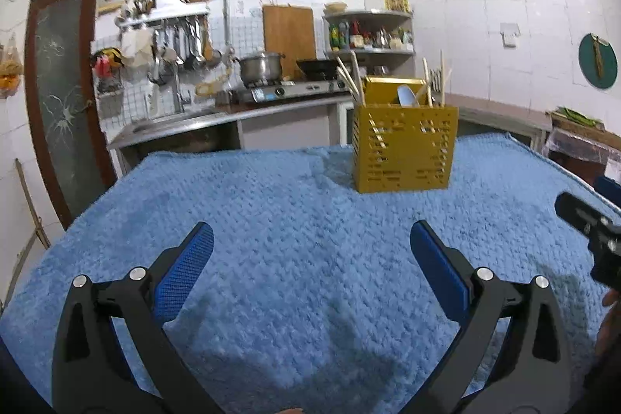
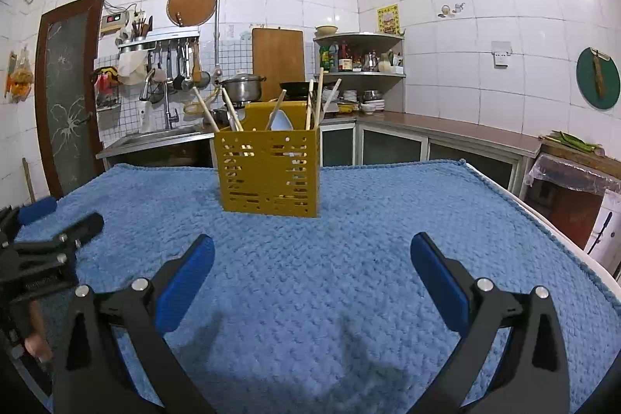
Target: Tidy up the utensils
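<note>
Both tongs, left tongs [image 1: 311, 239] and right tongs [image 2: 312, 251], hover spread wide and empty over the blue towel [image 2: 349, 278] on the desk. Farther back stands the yellow holder [image 2: 269, 171], with chopsticks [image 2: 205, 113] and a spoon [image 2: 280, 122] upright inside.

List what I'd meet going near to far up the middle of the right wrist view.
Right claw open over the blue mat → yellow utensil caddy holding chopsticks and a spoon → steel pot on the counter → wooden cutting board against the tiled wall.
</note>
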A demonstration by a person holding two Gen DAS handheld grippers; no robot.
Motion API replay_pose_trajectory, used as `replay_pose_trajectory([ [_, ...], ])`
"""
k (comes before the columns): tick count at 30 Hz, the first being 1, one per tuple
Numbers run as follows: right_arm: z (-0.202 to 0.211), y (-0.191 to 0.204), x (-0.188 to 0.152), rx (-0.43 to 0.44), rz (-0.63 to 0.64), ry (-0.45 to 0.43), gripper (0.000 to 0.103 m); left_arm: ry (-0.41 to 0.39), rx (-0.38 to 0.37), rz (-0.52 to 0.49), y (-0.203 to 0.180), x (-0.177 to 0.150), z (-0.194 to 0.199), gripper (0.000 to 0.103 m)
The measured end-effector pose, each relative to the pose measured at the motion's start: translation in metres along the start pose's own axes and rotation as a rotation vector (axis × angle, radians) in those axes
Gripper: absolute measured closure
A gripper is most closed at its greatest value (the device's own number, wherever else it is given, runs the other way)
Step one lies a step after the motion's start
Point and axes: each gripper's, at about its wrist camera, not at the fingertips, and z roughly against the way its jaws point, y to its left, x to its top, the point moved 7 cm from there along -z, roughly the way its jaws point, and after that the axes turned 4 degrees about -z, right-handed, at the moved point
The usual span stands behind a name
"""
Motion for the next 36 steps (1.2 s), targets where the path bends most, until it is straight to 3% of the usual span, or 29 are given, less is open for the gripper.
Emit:
replay_pose_trajectory([
  [14, -0.0027, 0.0015, -0.0009, 0.0, 0.008, 0.006, 0.004, 0.021, -0.043, -0.011, -0.0039, -0.0034, -0.0036, 0.005],
  [36, -0.0064, -0.0008, -0.0042, 0.001, -0.002, 0.027, 0.004, 0.001, -0.042, -0.009, -0.0015, -0.0015, 0.0002, 0.005],
])
